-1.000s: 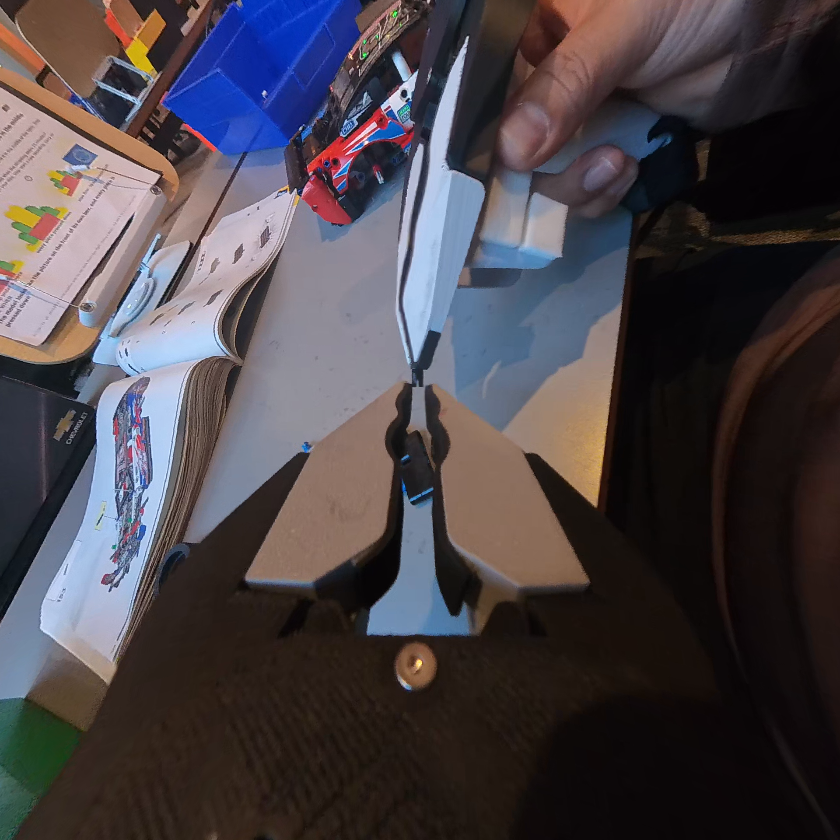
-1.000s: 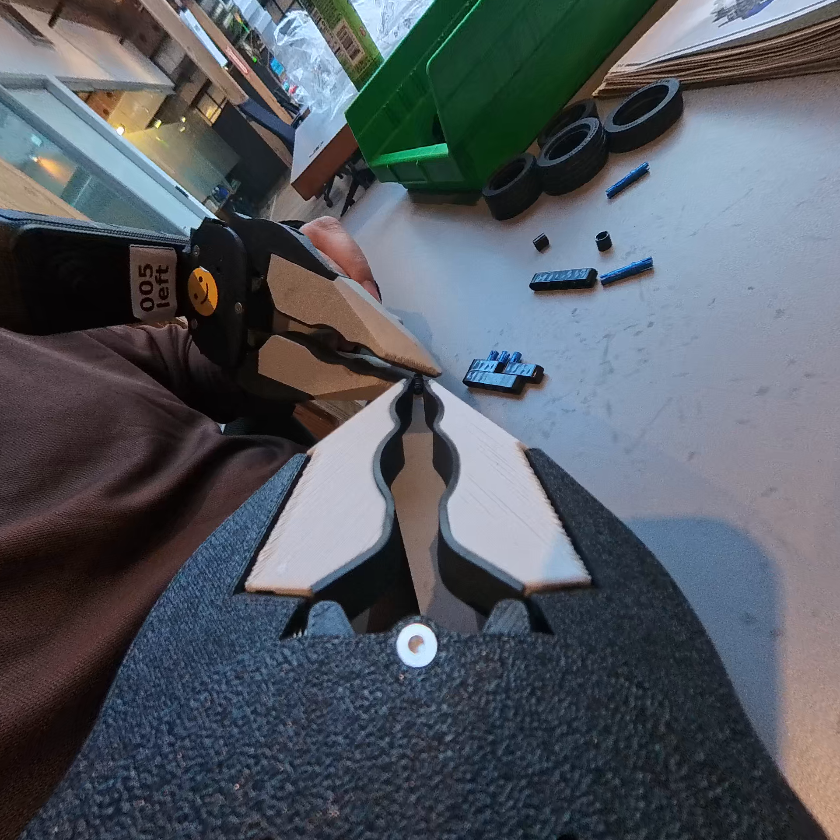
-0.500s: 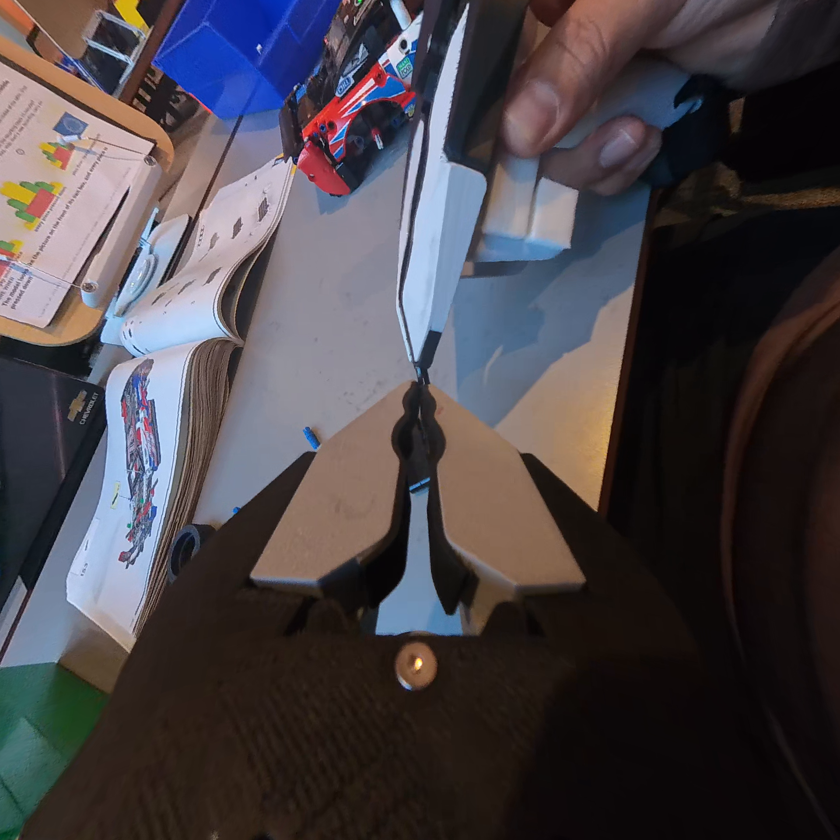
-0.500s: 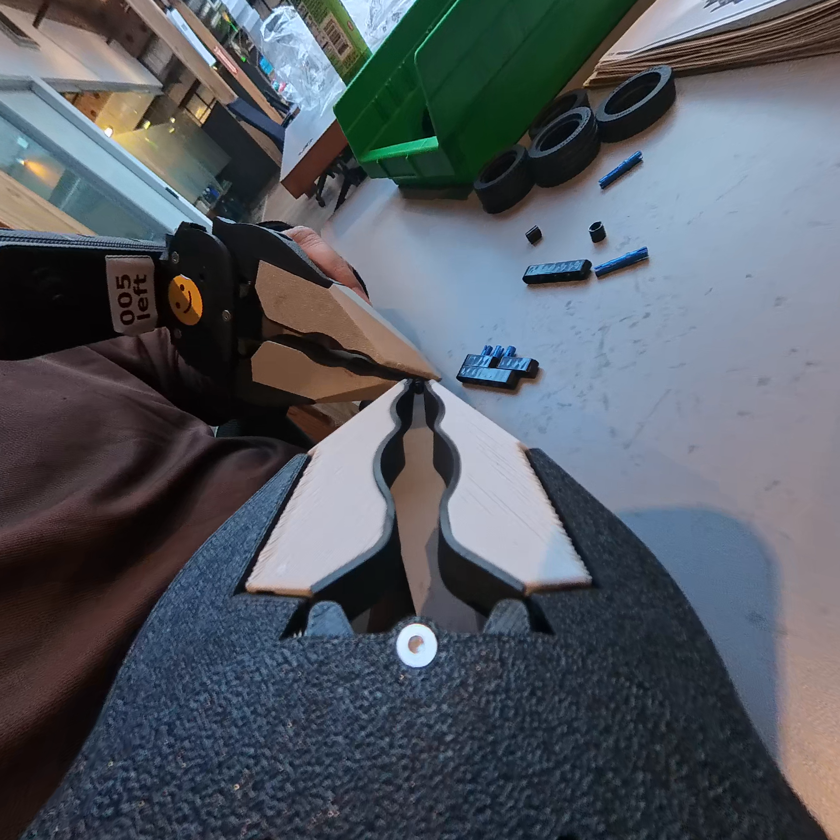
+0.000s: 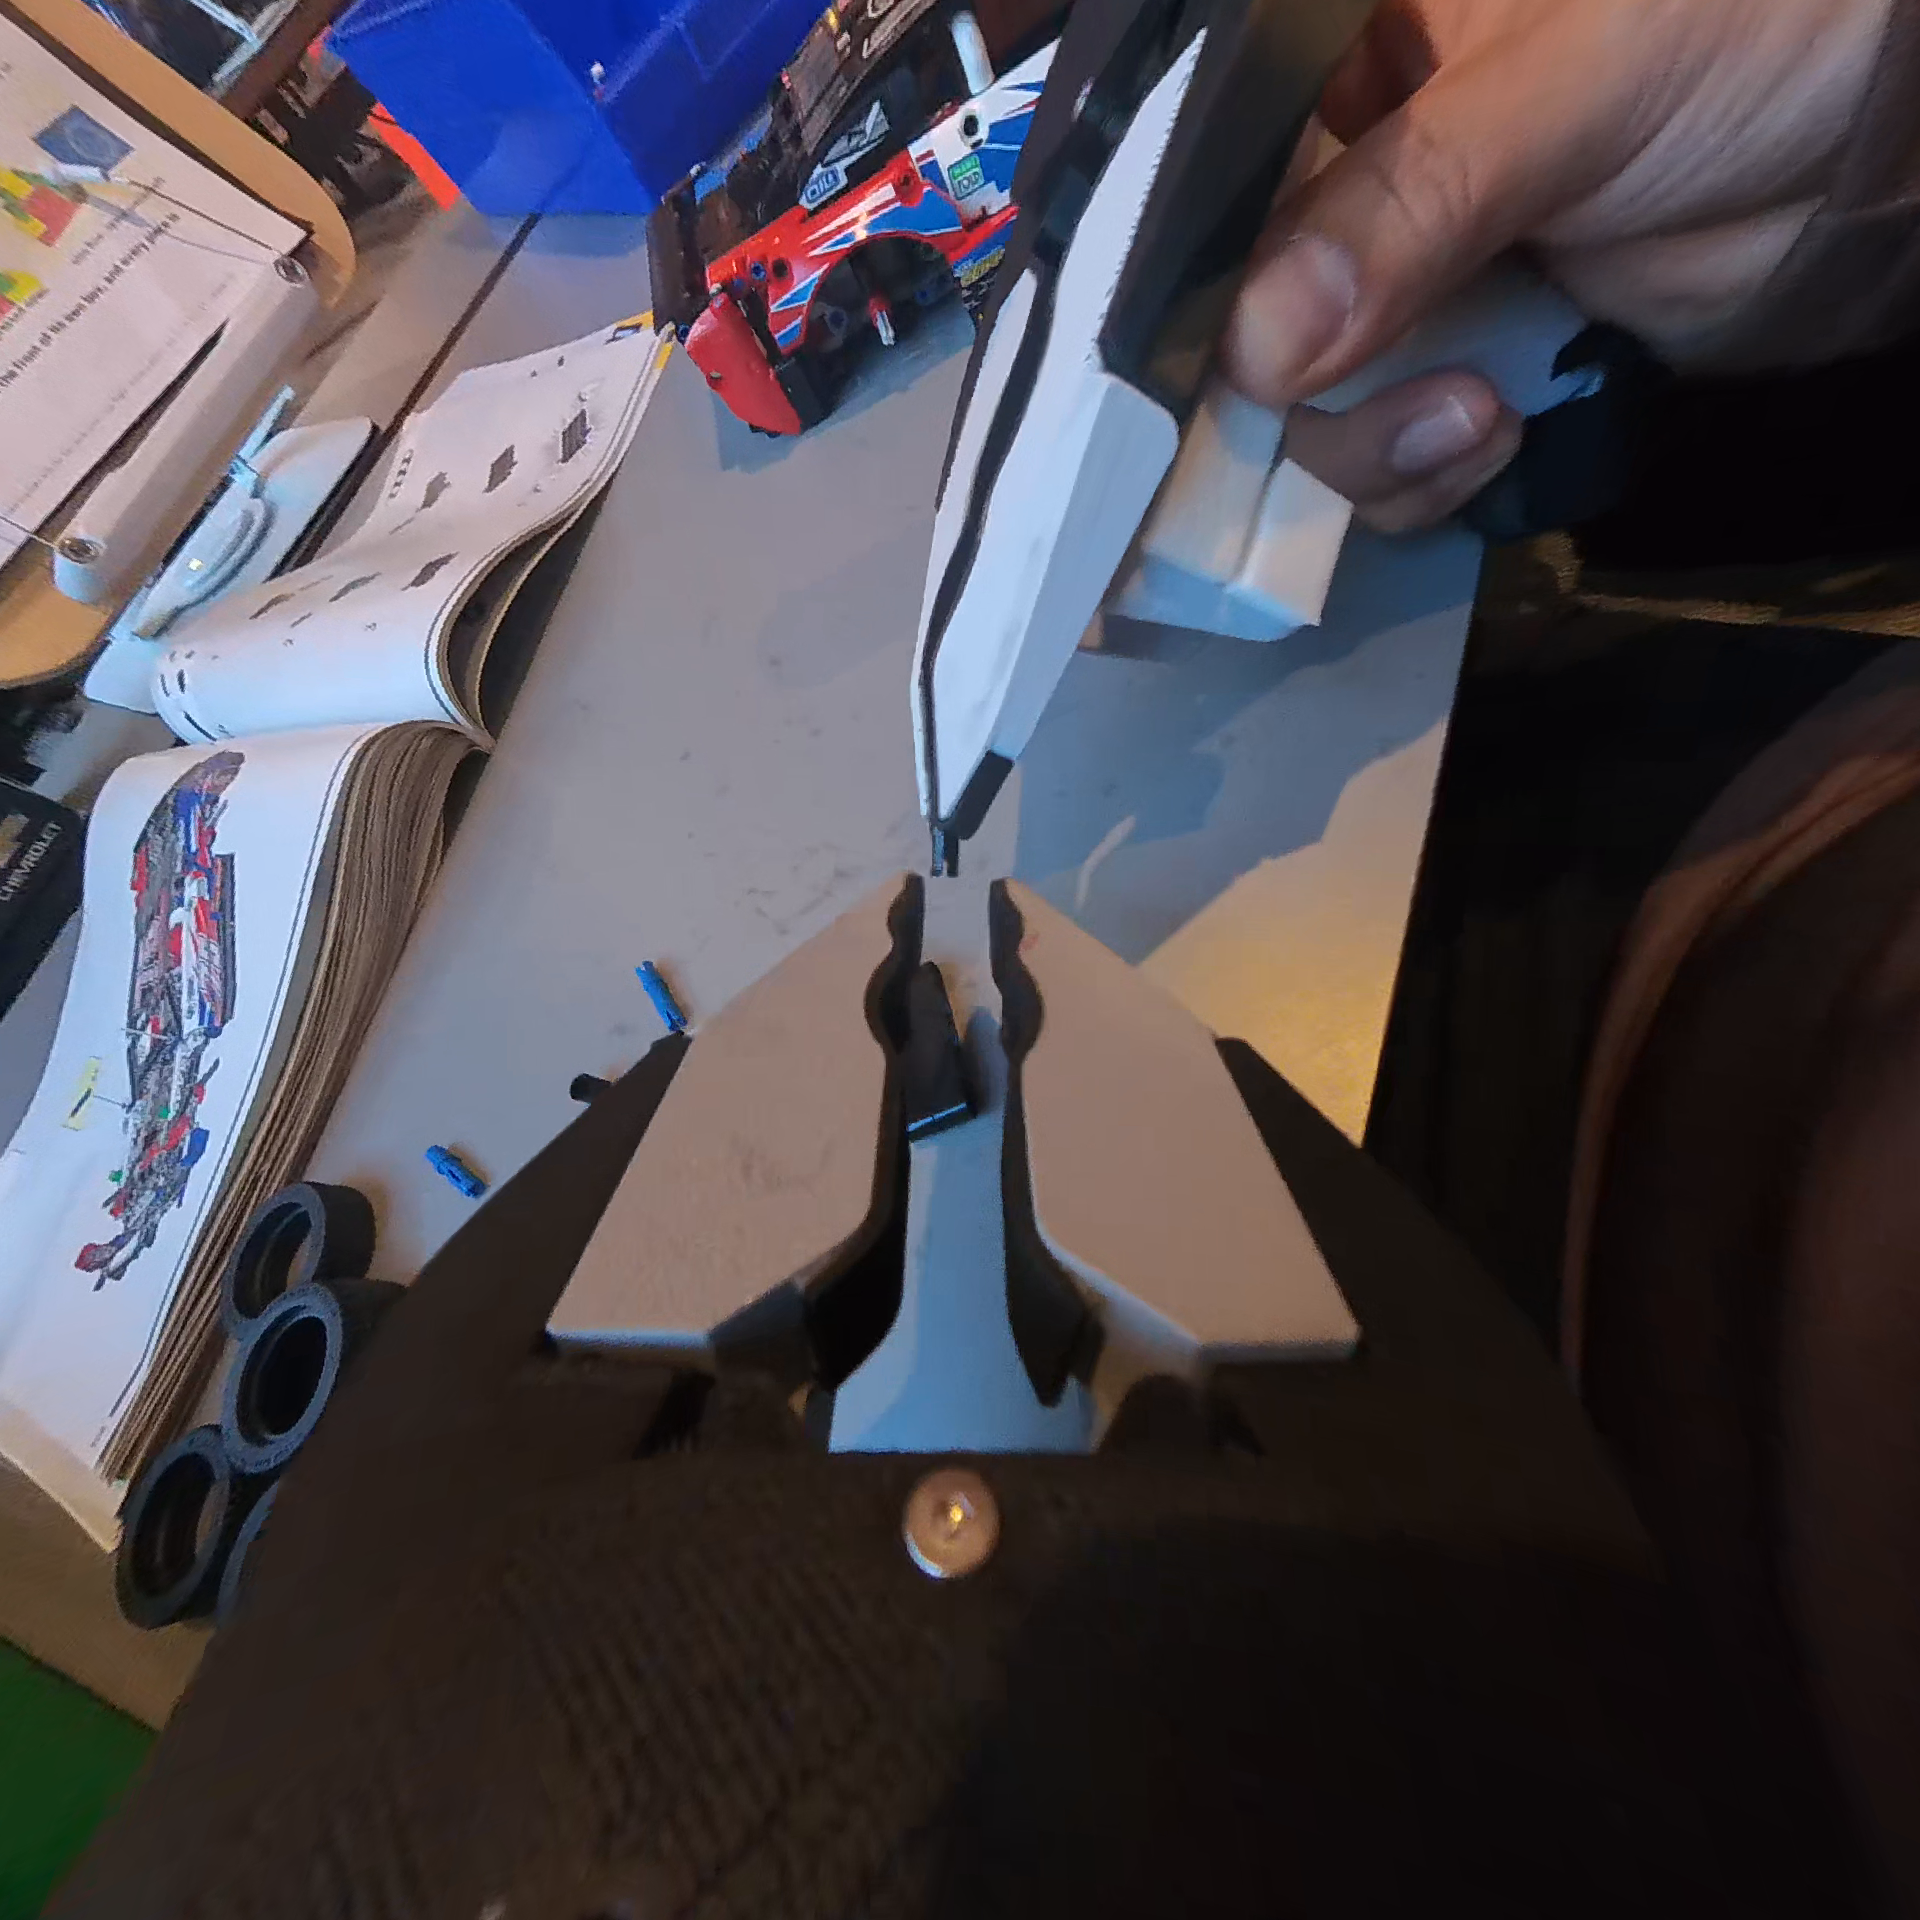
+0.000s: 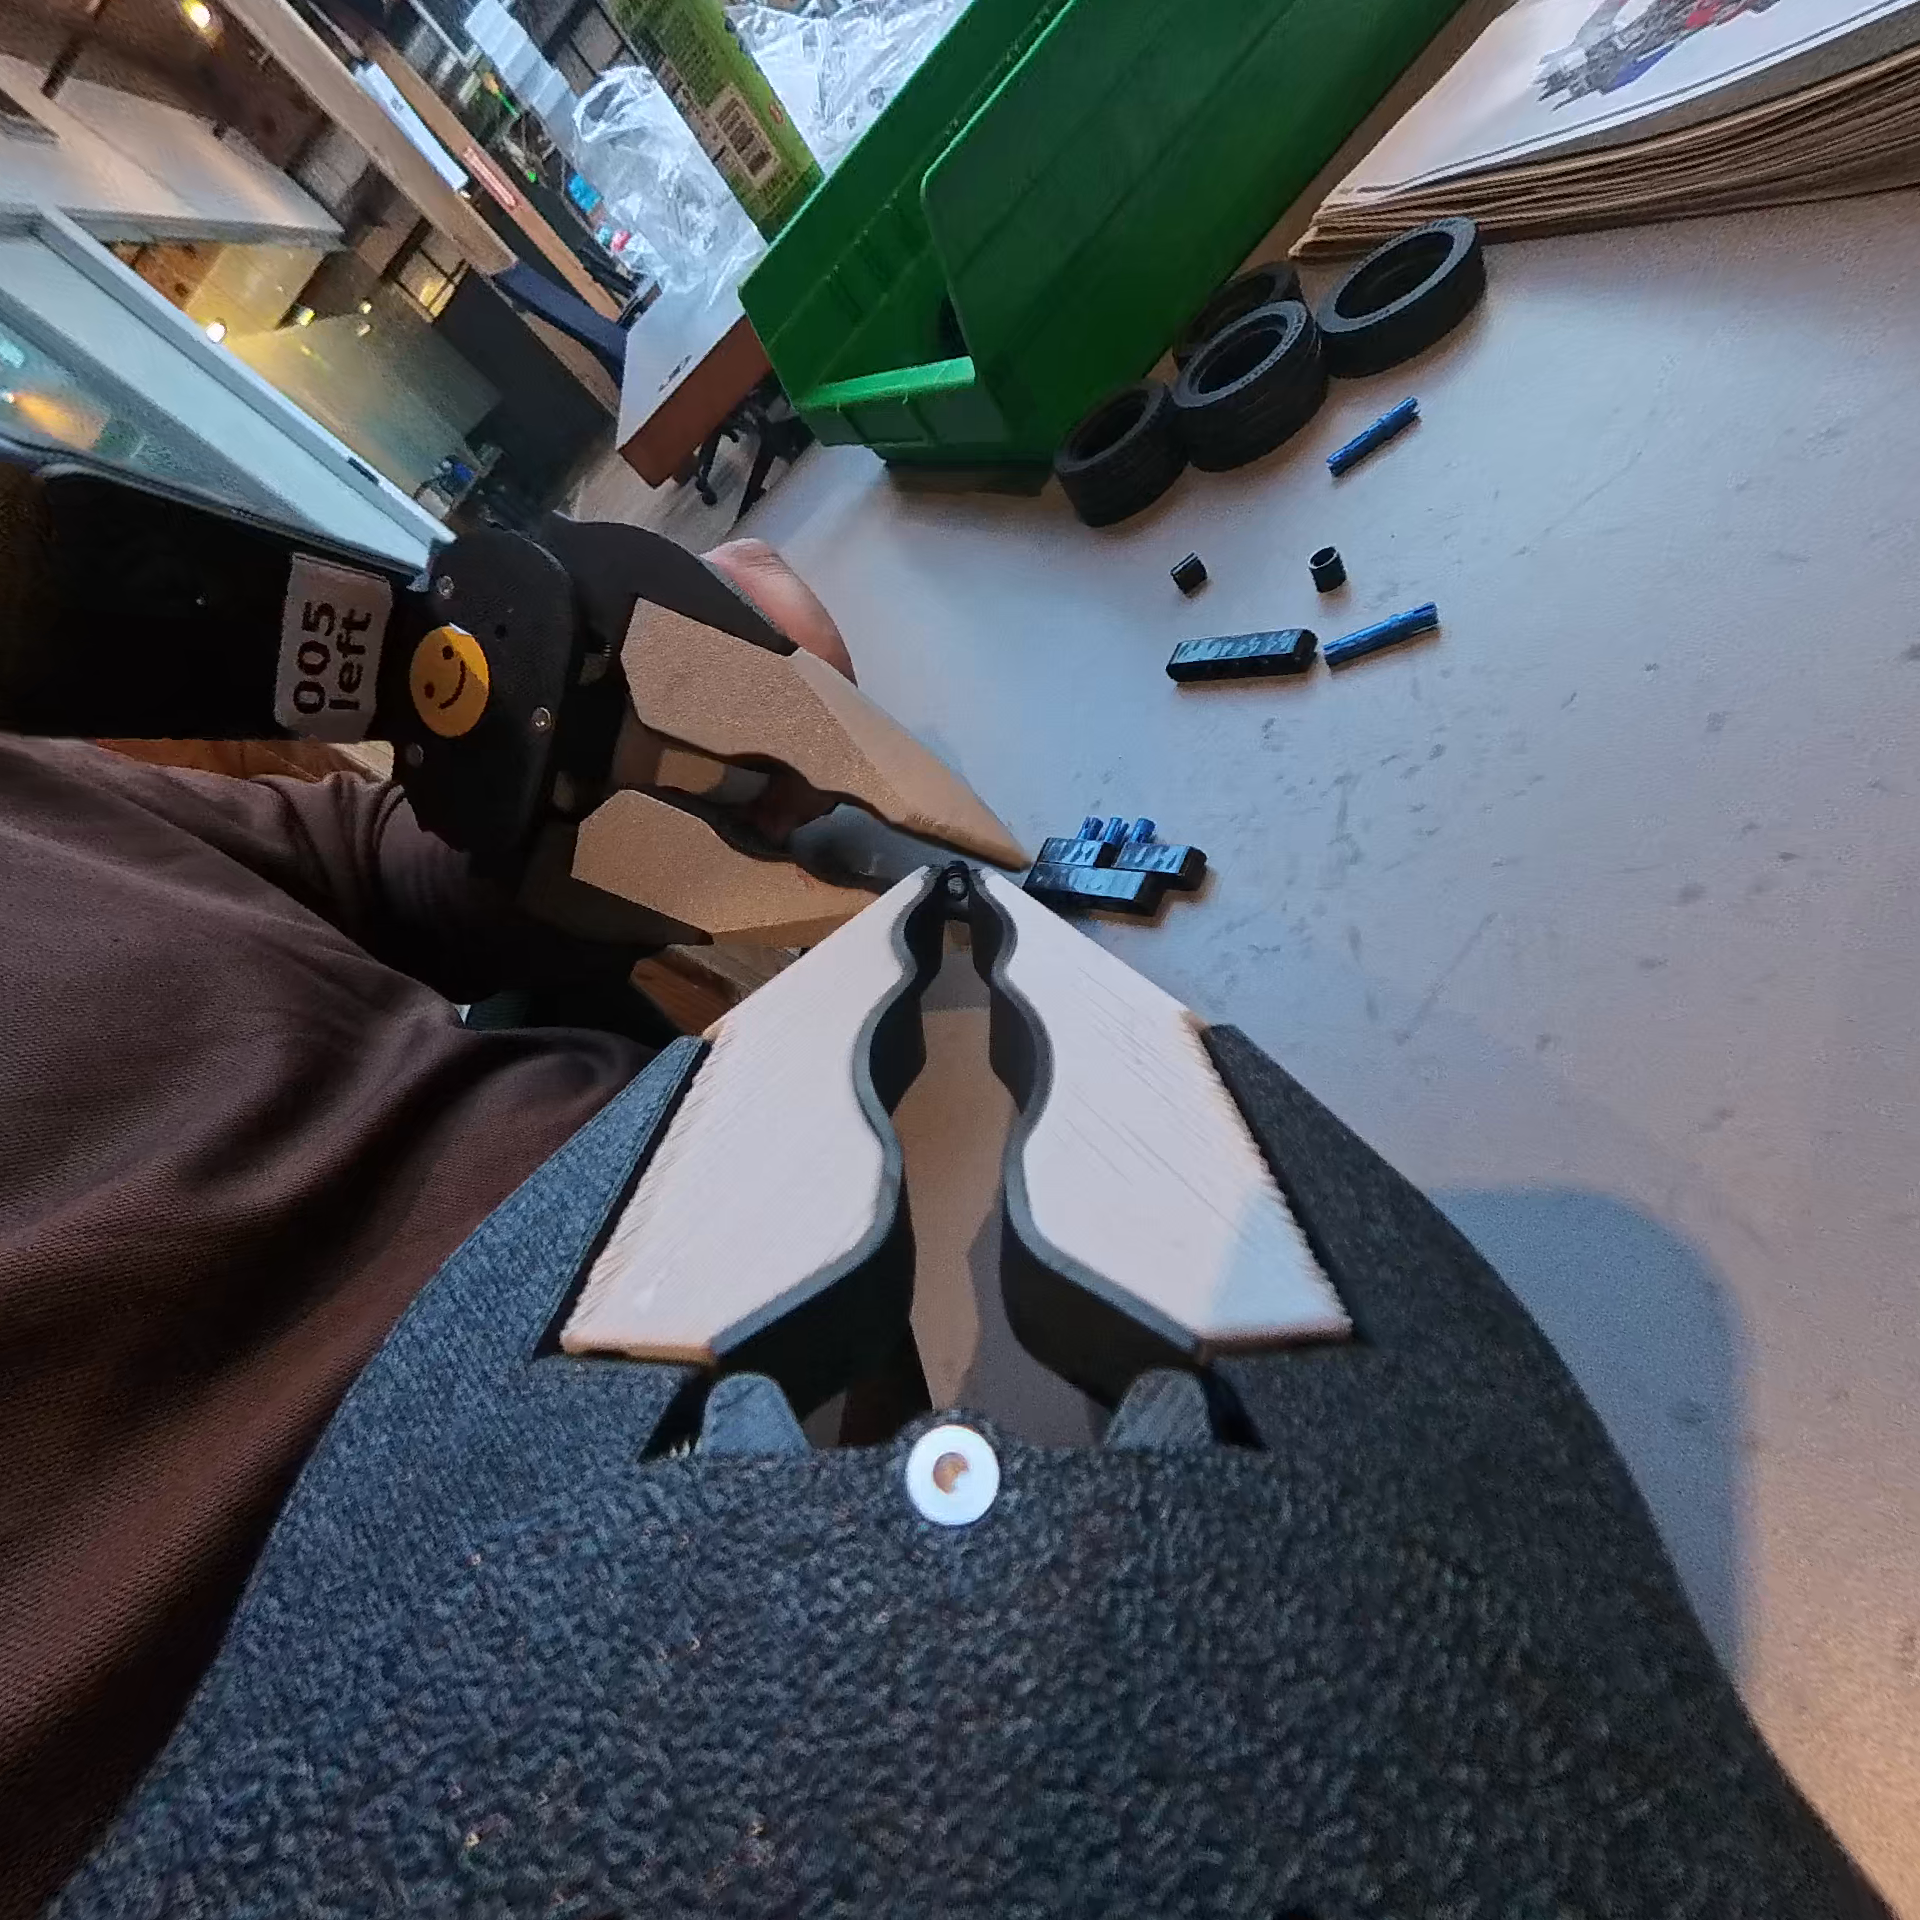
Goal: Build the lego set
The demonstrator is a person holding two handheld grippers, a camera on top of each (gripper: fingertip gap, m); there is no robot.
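Your left gripper (image 5: 954, 888) is open a little, with a small black beam (image 5: 935, 1049) lying loose between its fingers. Your right gripper (image 6: 954, 883) pinches a tiny black pin (image 6: 954, 885) at its tips. A black-and-blue lego piece (image 6: 1117, 868) sits on the table (image 6: 1558, 831) at 1 o'clock, just beside the tips.

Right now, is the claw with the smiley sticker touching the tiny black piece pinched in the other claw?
Apart. The left wrist view shows table between the open left claw tips and the small black piece pinched in the right claw.
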